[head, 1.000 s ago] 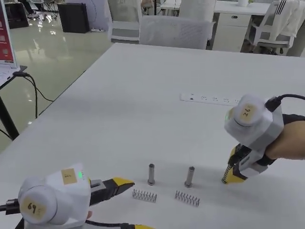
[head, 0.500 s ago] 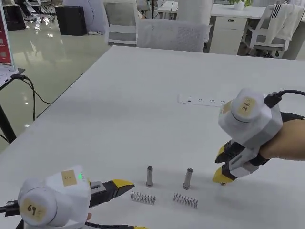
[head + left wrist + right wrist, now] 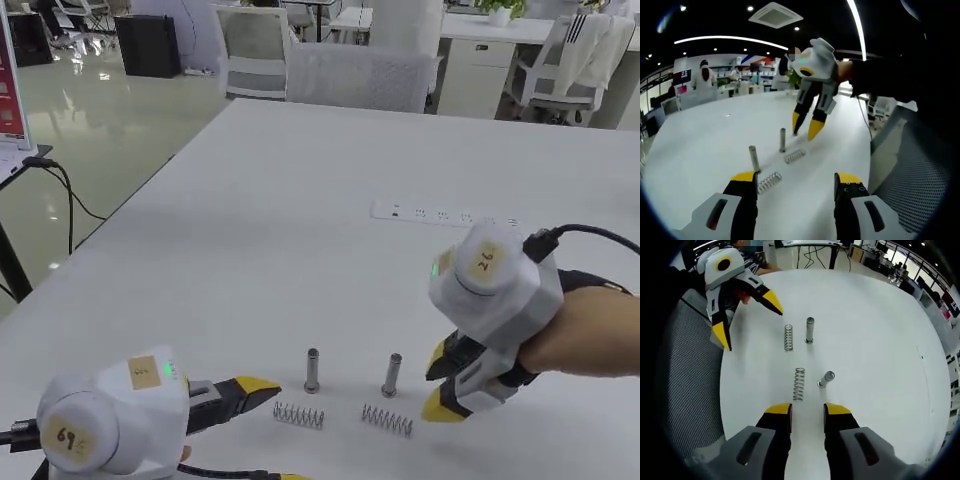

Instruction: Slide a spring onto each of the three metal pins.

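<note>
Hovering my right gripper (image 3: 807,410), released and empty, by a spring (image 3: 799,384), I risk toppling the adjacent pin (image 3: 825,378).

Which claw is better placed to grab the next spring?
Probably right: the right gripper has a spring straight ahead of its gap; the left gripper has the other spring off beside one jaw.

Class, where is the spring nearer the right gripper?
In the head view, that spring lies flat just nearside of the right-hand pin, left of the right gripper.
</note>
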A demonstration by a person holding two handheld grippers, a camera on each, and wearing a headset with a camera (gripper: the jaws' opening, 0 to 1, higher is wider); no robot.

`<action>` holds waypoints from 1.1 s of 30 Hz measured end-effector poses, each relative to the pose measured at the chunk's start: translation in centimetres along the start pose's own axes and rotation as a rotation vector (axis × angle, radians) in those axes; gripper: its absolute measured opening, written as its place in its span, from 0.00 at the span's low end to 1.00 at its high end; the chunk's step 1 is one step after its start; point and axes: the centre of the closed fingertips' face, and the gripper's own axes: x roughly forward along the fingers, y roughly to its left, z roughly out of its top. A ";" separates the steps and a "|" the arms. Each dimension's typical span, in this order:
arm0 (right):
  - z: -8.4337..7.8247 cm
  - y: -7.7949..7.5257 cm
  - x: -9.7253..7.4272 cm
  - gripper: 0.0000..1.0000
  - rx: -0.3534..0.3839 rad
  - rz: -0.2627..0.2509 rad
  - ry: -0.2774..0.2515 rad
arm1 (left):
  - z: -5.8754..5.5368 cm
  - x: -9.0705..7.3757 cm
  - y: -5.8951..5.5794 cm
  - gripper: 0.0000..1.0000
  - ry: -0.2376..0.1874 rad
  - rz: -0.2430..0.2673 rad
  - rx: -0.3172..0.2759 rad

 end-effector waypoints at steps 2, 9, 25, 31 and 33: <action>0.1 0.3 0.3 0.22 0.002 0.007 -0.001 | 0.0 0.0 0.0 0.57 0.000 0.000 0.000; 0.4 1.1 1.7 0.17 0.021 0.027 -0.009 | 0.1 0.0 -0.1 0.56 0.002 -0.003 0.005; -0.1 1.2 3.5 0.11 0.040 0.008 -0.002 | 0.0 0.1 -0.6 0.52 0.014 -0.011 0.013; -0.2 1.1 3.7 0.09 0.019 -0.007 0.004 | 0.0 0.3 -0.8 0.51 0.021 -0.019 0.019; -0.2 1.0 3.7 0.08 0.013 -0.011 0.004 | 0.0 0.3 -0.9 0.50 0.024 -0.021 0.020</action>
